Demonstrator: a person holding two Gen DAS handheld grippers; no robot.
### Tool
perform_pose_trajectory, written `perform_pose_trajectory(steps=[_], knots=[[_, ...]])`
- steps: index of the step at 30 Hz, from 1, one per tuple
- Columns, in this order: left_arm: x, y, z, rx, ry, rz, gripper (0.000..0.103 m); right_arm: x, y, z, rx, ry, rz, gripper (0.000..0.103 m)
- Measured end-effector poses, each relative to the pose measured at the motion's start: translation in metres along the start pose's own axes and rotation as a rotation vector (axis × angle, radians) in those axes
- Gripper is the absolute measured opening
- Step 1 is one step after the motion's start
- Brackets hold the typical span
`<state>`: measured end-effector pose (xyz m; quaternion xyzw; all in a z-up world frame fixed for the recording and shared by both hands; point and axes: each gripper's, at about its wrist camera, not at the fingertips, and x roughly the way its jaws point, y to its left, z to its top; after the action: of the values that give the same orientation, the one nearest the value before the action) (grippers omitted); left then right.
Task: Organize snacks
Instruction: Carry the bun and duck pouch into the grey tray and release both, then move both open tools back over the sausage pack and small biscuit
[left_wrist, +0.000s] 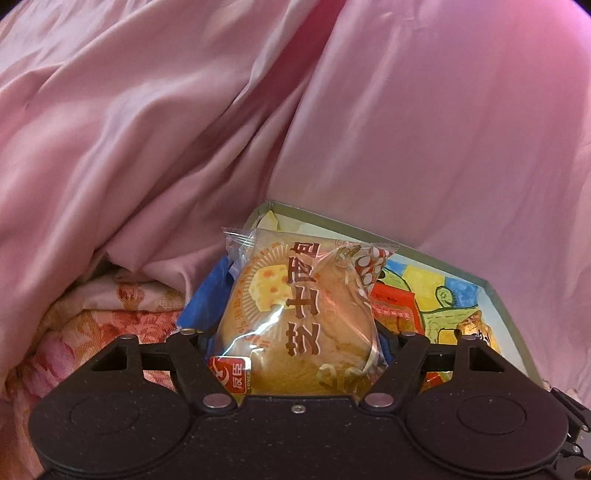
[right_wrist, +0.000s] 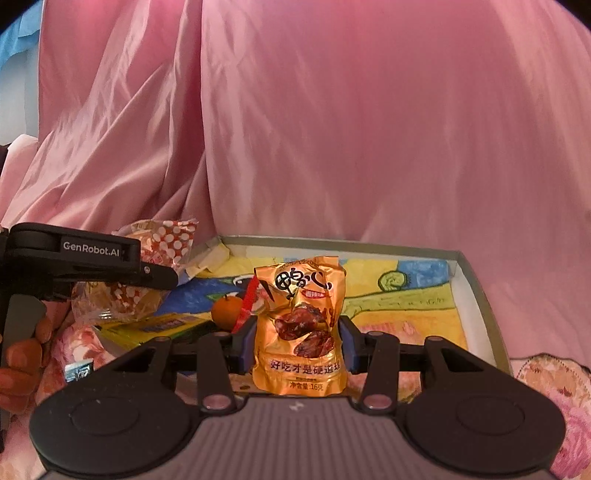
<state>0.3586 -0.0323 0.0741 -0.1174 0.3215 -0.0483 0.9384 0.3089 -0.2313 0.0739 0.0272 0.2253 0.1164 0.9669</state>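
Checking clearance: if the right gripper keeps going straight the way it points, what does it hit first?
Probably the painted floor of the open box, ahead of the right gripper holding the orange pouch; depth is uncertain.

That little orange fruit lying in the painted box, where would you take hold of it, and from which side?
Grip the small orange across its round middle, fingers on opposite sides, coming from above. It is a smooth ball, so any lower or higher pinch would probably slip. From the near side the orange duck snack pouch in the right gripper and a yellow packet crowd it inside the box.
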Motion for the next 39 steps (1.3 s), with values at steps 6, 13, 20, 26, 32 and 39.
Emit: perform_pose_trajectory(steps=[6, 13, 20, 26, 32, 39], knots=[[-0.001, 0.001, 0.001, 0.004, -0.002, -0.001, 0.088, 0.006, 0.003, -0.003, -0.004, 0.013, -0.008, 0.056], [-0.020, -0.004, 0.001, -0.015, -0.051, 0.012, 0.102, -0.004, 0.006, -0.003, -0.013, -0.023, -0.017, 0.073], [-0.064, -0.006, -0.009, 0.004, -0.142, -0.024, 0.102, -0.044, 0.015, 0.000, -0.040, -0.147, -0.017, 0.088], [-0.111, -0.002, -0.031, -0.017, -0.255, -0.036, 0.102, -0.094, 0.022, -0.002, 0.038, -0.260, -0.020, 0.096], [-0.156, 0.002, -0.057, -0.001, -0.341, -0.032, 0.102, -0.139, 0.036, -0.011, -0.010, -0.348, -0.013, 0.103], [-0.201, 0.014, -0.095, 0.040, -0.396, -0.013, 0.102, -0.177, 0.054, -0.034, -0.054, -0.366, 0.014, 0.103]])
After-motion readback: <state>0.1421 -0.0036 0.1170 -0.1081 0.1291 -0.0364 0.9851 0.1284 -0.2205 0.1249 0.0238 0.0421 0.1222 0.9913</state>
